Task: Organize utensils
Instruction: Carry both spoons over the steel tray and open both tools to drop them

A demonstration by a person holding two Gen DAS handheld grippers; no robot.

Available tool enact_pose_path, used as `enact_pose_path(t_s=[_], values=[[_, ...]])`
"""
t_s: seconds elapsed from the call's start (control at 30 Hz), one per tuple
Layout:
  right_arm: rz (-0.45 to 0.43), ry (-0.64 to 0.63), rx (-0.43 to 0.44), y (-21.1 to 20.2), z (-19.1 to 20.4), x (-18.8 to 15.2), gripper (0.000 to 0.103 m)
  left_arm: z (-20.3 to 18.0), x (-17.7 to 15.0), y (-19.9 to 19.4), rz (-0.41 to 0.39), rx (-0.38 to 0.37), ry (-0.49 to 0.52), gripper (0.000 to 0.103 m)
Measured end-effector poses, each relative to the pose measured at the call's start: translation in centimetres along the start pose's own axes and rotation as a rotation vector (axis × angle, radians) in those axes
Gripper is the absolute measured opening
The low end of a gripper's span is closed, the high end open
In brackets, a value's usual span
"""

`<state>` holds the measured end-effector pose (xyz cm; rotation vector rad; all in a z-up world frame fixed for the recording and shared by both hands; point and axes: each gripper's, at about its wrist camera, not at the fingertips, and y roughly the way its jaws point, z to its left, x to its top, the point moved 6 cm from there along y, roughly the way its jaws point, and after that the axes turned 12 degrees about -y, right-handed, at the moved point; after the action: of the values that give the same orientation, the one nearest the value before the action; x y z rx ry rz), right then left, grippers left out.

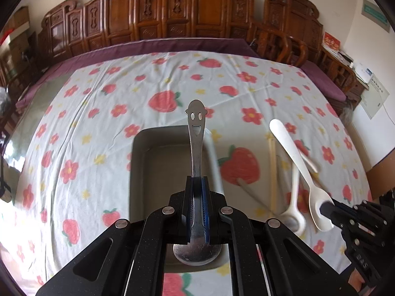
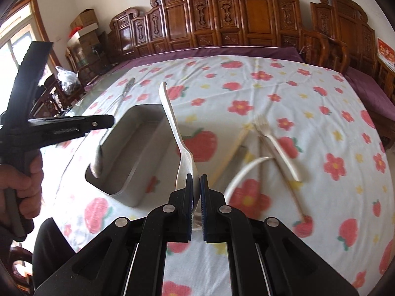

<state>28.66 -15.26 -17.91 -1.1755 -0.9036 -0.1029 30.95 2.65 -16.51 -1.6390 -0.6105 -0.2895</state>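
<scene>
My left gripper (image 1: 197,181) is shut on a metal spoon (image 1: 196,128) with a smiling face on its handle, held over the grey rectangular tray (image 1: 138,153). My right gripper (image 2: 196,178) is shut on the bowl of a white spoon (image 2: 170,113), handle pointing away, just right of the tray (image 2: 116,135). The right gripper (image 1: 328,208) with the white spoon (image 1: 293,153) also shows in the left wrist view. The left gripper (image 2: 108,120) shows in the right wrist view above the tray, the metal spoon's bowl (image 2: 98,160) hanging below it.
On the flowered tablecloth right of the tray lie another white spoon (image 2: 244,170), a white fork (image 2: 274,143) and pale chopsticks (image 2: 232,150). A metal utensil (image 2: 124,93) lies beyond the tray. Carved wooden chairs (image 2: 246,19) line the far edge.
</scene>
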Motion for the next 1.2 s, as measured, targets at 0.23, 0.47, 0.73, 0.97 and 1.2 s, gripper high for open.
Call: enact_pose_path(t_s=[0.23, 0.47, 0.73, 0.97, 1.2], values=[[0.005, 0.005, 0.017, 1.2, 2.7, 1.2, 0.007, 2.3, 0.3, 2.2, 0.030, 0.018, -0.024, 0.006], [0.016, 0.013, 0.015, 2.5, 4.6, 2.0, 0.007, 3.6, 0.0, 4.1, 0.065, 0.008, -0.044, 0.006], [0.034, 0.012, 0.028, 4.4, 6.8, 2.8, 0.007, 5.9, -1.3, 1.9, 0.029, -0.011, -0.054, 0.010], [0.057, 0.028, 0.010, 6.6, 8.8, 3.5, 0.007, 9.0, -3.3, -1.8, -0.030, -0.004, -0.037, 0.014], [0.086, 0.057, -0.005, 8.6, 10.2, 3.9, 0.011, 10.4, -4.5, -3.8, -0.063, -0.012, -0.017, 0.014]])
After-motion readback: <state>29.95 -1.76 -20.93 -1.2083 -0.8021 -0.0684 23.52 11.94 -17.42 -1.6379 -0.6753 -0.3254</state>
